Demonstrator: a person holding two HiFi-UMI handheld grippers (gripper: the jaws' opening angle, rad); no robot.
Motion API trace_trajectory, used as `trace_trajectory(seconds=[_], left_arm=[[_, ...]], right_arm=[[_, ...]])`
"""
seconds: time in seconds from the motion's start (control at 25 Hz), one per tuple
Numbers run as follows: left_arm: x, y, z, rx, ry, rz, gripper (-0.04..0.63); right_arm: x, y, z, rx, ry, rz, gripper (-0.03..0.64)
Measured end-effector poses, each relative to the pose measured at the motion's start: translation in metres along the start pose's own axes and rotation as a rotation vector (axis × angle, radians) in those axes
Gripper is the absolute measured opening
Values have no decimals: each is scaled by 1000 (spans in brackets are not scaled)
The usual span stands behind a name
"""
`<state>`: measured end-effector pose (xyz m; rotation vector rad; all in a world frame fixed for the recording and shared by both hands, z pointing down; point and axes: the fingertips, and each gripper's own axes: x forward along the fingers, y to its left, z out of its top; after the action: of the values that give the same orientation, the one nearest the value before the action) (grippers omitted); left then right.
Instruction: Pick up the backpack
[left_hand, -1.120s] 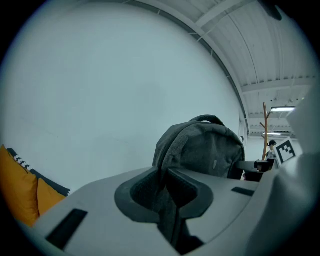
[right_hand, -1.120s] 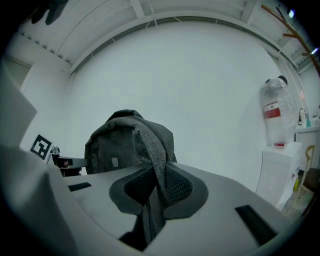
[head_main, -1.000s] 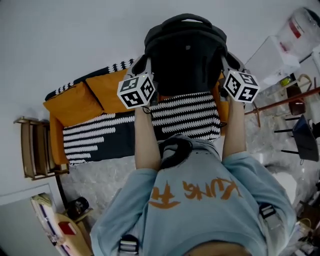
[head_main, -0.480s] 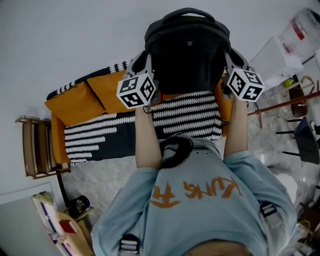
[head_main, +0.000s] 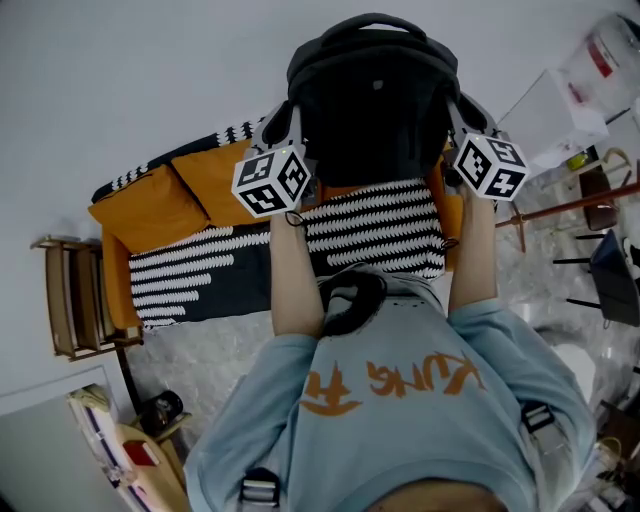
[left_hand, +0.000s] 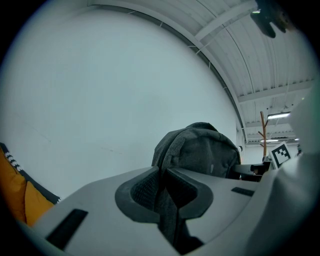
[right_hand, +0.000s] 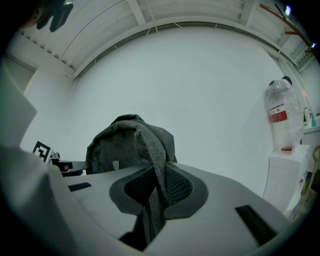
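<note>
The dark grey backpack (head_main: 375, 100) hangs in the air in front of me, above the sofa, held between both grippers. My left gripper (head_main: 290, 128) is shut on a strap of grey fabric at the backpack's left side. In the left gripper view that strap runs between the pads of the left gripper (left_hand: 162, 186), with the backpack (left_hand: 205, 150) beyond. My right gripper (head_main: 460, 115) is shut on the strap at the right side. The right gripper view shows the fabric pinched in the right gripper (right_hand: 157, 189) and the backpack (right_hand: 125, 145) to its left.
Below the backpack stands a sofa (head_main: 200, 260) with orange cushions (head_main: 150, 205) and a black-and-white striped cover. A wooden side table (head_main: 65, 295) is at the left. A water dispenser (head_main: 600, 60), a wooden coat rack (head_main: 580, 200) and a dark chair (head_main: 610, 275) crowd the right. A white wall lies ahead.
The backpack and the right gripper have shifted slightly up and away from me in the head view. Both grips stay closed on the straps.
</note>
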<state>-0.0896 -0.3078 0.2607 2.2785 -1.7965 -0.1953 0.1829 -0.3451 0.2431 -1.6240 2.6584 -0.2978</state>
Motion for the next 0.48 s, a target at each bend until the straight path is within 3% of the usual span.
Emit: trace_trajectory(seconds=[0.48], left_arm=[[6,4,-5,-16,8,5,57]], right_arm=[[6,-3,-3,-4,13,-2,44]])
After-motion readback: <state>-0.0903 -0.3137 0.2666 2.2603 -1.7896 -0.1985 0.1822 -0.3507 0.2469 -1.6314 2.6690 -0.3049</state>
